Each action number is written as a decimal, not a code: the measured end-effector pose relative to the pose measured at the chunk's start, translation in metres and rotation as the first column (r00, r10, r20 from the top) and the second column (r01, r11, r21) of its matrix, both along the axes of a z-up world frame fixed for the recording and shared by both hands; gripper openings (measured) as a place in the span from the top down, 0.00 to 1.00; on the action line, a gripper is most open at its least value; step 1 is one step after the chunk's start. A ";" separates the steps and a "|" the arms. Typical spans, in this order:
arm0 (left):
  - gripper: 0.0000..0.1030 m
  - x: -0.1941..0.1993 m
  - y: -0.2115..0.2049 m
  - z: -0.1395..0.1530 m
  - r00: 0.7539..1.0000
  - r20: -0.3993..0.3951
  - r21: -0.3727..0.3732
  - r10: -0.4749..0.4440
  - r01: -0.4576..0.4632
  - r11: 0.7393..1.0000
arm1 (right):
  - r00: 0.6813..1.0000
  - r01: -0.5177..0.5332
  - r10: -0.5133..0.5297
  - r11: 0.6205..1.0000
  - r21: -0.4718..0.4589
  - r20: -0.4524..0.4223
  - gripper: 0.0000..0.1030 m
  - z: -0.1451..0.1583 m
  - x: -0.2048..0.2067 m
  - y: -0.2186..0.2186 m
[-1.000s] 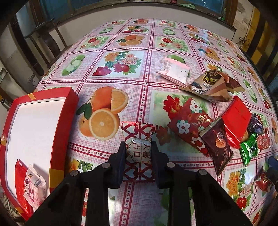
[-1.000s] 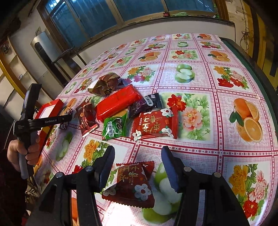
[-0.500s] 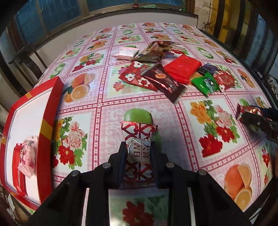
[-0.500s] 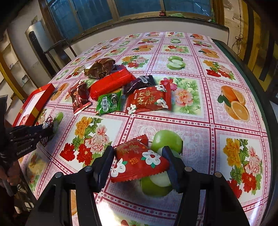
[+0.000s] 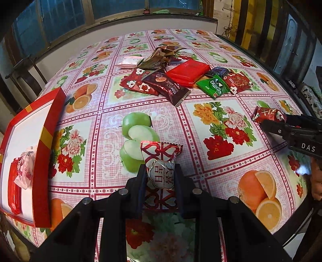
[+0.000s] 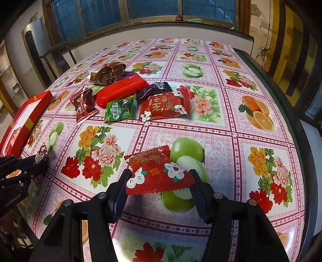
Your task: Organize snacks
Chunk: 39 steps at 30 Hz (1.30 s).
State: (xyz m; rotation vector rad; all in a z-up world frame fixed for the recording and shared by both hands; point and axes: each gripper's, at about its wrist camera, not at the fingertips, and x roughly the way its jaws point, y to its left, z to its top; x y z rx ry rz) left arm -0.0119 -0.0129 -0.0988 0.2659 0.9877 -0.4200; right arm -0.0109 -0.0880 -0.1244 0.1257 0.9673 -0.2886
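This is looking like a room in a home, maybe a dining room. A big table is wearing a shiny pink tablecloth (image 6: 227,125) with pictures of oranges, green apples and flowers on it. Snack packets (image 6: 128,94) are lying in a pile on the cloth, and a red box (image 5: 43,145) is sitting at the table's edge. A dark wooden chair (image 6: 58,58) is standing by the far side. Behind the table, a low white wall is running under a row of windows (image 6: 140,14) with brown wooden frames, and the glass is looking dark blue. A tall grey appliance (image 6: 30,48) is standing in the corner.
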 end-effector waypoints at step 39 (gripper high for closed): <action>0.76 -0.004 0.020 0.001 0.999 0.028 -0.055 0.037 -0.035 0.998 | 0.996 0.067 -0.068 0.997 0.025 0.063 0.77 0.001 -0.025 0.006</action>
